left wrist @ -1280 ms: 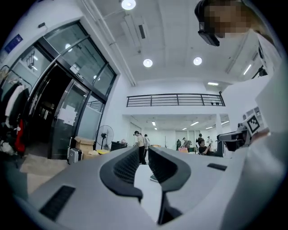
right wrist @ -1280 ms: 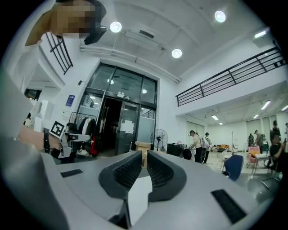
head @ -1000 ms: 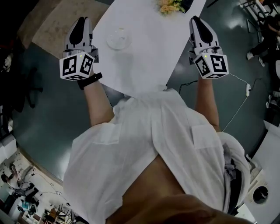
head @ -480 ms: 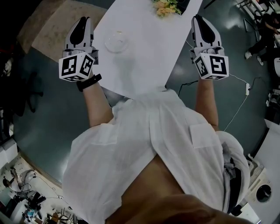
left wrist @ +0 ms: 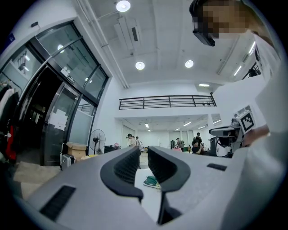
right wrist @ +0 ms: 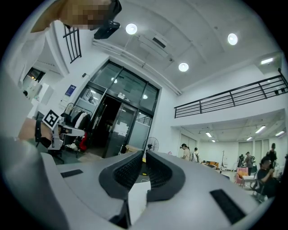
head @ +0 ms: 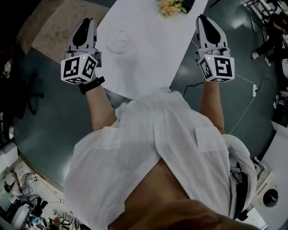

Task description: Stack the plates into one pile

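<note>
Plates for the pile: the head view shows just one pale round plate (head: 119,42) (whether it is a single plate or several already nested I cannot tell). It lies flat on the white table (head: 150,58), near the table's left edge, well short of the flowers (head: 170,5) at the far end.

The coming move turns on which side it lies. The left gripper (head: 85,22) is held off the table's left edge, over the floor, and the plate lies just ahead of its tips and inward, to its right. The right gripper (head: 202,20) is off the opposite edge, so the full width of the tabletop separates it from the plate. The left hand is plainly the nearer one, and I judge the reach to be its job: a short swing inward over the edge. Being round, the plate has no long axis to line up with, so only the rim's near side matters.

Both grippers point roughly level, out along the table rather than down at it, so the left one would need to dip to meet the rim. In its own view the left gripper's jaws stand slightly apart with nothing between them, only a strip of tabletop beyond. The right gripper's jaws are nearly together, with a thin slit left between them, and they also hold nothing.
</note>
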